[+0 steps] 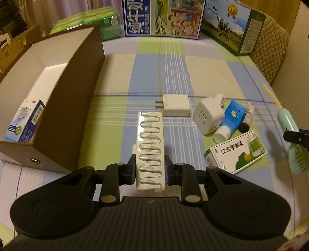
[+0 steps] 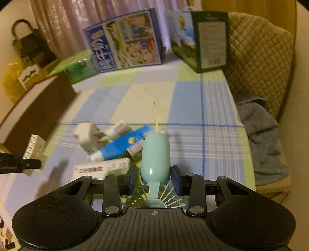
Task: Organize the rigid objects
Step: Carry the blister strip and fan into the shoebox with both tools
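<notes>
Left gripper (image 1: 150, 170) pinches a white card of paper clips (image 1: 150, 146) between both pads, card sticking forward, held above the checked tablecloth (image 1: 173, 67). Right gripper (image 2: 154, 178) has a mint handheld fan (image 2: 155, 154) between its fingers, handle pointing away, round grille tucked under the gripper body; a gap shows on each side of the handle, so cannot tell whether the pads actually grip it (frame is motion-blurred).

Just past the left gripper, to its right: a green-and-white medicine box (image 1: 236, 152) lying flat. Behind that, a small pile touching each other: white cube socket adapter (image 1: 209, 115), blue tube with white cap (image 1: 230, 120), small dark dropper bottle (image 1: 247, 120). Just beside the pile, left of it, a white wall charger (image 1: 176, 105), prongs pointing left.

Left side: open brown storage box (image 1: 63, 108), white inside, with a blue-and-white box (image 1: 25, 121) lying in its near end. The card of clips is outside it, near its right wall.

Far edge of table: green packs (image 1: 96, 21), a blue milk carton case (image 1: 162, 17), a green-blue milk case (image 1: 231, 27). Quilted chair back (image 2: 256, 58) at right, grey cloth (image 2: 264, 139) draped below it.
</notes>
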